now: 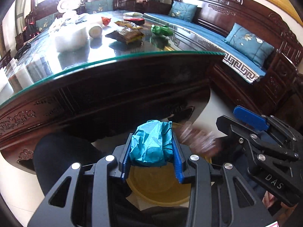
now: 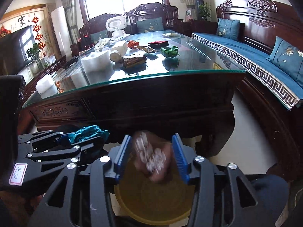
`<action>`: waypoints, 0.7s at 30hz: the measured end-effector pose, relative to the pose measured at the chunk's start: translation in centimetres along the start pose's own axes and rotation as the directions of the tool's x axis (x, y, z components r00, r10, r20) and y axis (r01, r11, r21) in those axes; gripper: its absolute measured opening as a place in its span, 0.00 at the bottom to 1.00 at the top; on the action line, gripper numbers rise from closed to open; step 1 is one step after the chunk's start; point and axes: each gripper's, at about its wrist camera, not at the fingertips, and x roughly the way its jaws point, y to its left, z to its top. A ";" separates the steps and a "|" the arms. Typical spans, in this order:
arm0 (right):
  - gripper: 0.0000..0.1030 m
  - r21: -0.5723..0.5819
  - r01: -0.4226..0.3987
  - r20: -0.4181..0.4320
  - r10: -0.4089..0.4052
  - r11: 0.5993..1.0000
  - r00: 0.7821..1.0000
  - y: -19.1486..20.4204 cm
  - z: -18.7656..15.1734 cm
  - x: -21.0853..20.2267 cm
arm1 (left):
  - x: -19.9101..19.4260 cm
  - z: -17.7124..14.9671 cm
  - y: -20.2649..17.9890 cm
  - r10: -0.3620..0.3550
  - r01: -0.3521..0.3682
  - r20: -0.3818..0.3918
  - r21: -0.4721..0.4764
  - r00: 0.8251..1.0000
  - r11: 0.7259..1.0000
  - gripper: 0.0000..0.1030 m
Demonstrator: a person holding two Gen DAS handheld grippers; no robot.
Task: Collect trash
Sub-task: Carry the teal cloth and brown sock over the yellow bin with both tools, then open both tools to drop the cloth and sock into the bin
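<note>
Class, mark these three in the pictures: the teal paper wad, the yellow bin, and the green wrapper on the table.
Teal paper wad (image 1: 151, 143), left wrist view, crumpled middle.
Yellow bin (image 2: 151, 198), right wrist view, inside floor.
Green wrapper (image 2: 169, 51), right wrist view, its centre.

Both grippers, left gripper (image 1: 151, 151) and right gripper (image 2: 151, 155): black linkages, silver screws, ribbed blue pads (image 2: 123, 151).

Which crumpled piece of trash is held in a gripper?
The teal crumpled paper, pinched between the left gripper's fingers; the green wad and red wad lie on the table.
</note>
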 end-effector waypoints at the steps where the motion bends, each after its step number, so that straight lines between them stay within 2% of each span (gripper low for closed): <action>1: 0.46 0.001 -0.001 0.000 0.001 1.000 1.000 -0.1 -0.1 0.0 | 0.2 -0.1 -0.3 -0.002 0.002 -0.004 0.007 1.000 1.000 0.36; 9: 0.46 0.014 0.001 0.014 -0.001 1.000 1.000 -0.8 0.4 -0.2 | 1.4 -0.2 -1.6 -0.026 0.027 -0.041 0.040 0.999 0.999 0.36; 17: 0.46 0.017 -0.010 -0.016 0.010 1.000 1.000 -1.4 -0.2 0.5 | 2.7 -0.8 -2.9 -0.039 0.045 -0.088 0.073 0.995 0.996 0.37; 21: 0.46 0.038 -0.005 -0.015 0.006 0.999 1.000 -2.1 -0.2 0.4 | 3.0 -1.1 -3.7 -0.060 0.071 -0.115 0.092 0.992 0.993 0.42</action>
